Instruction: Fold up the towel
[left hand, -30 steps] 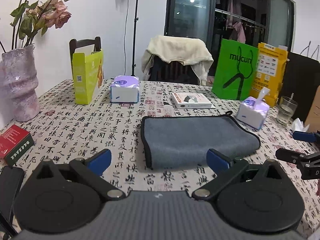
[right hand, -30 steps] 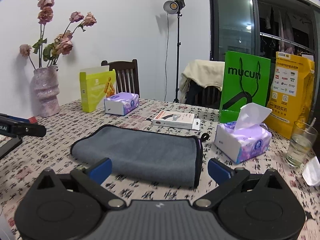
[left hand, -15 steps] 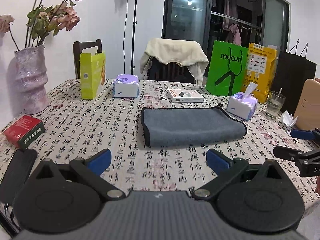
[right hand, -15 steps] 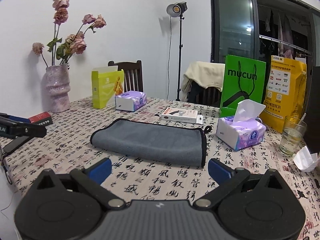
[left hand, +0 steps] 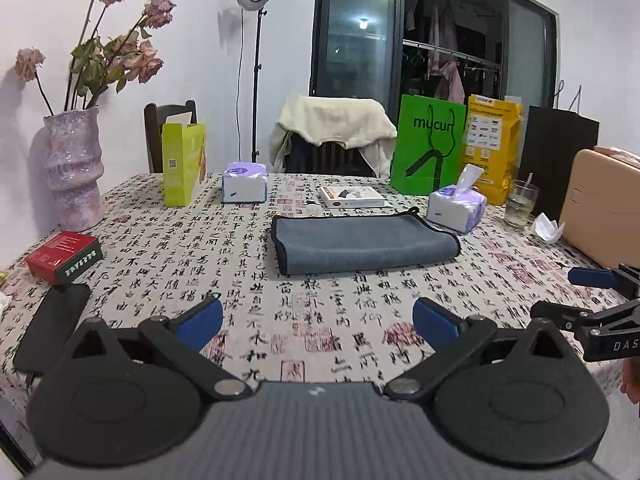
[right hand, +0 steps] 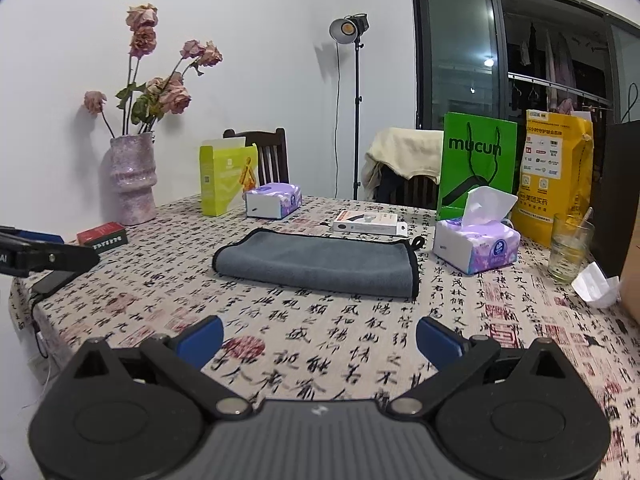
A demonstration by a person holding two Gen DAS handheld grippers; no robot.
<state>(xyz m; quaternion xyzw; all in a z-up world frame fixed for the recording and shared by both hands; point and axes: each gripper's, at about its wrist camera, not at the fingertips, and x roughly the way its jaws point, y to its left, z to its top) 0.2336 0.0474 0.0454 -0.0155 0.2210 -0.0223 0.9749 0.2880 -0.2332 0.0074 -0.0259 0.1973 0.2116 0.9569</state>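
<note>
A grey towel (left hand: pixel 362 243) with black trim lies folded flat on the patterned tablecloth (left hand: pixel 168 256), mid-table; it also shows in the right wrist view (right hand: pixel 320 262). My left gripper (left hand: pixel 318 322) is open and empty, held back near the table's front edge, well short of the towel. My right gripper (right hand: pixel 319 338) is open and empty, also back from the towel. The right gripper shows at the right edge of the left wrist view (left hand: pixel 576 294). The left gripper shows at the left edge of the right wrist view (right hand: pixel 44 250).
Around the towel stand two tissue boxes (left hand: pixel 456 210) (left hand: pixel 244 186), a white flat box (left hand: pixel 352 197), a yellow-green carton (left hand: pixel 184 168), a vase of flowers (left hand: pixel 74 168), a red box (left hand: pixel 64 257), a black phone (left hand: pixel 52 326), green (left hand: pixel 428 144) and yellow bags (left hand: pixel 494 144), a glass (left hand: pixel 520 204).
Both grippers have drawn back and up from the towel toward the table's front edge; the towel looks smaller and farther. Towel itself has not moved.
</note>
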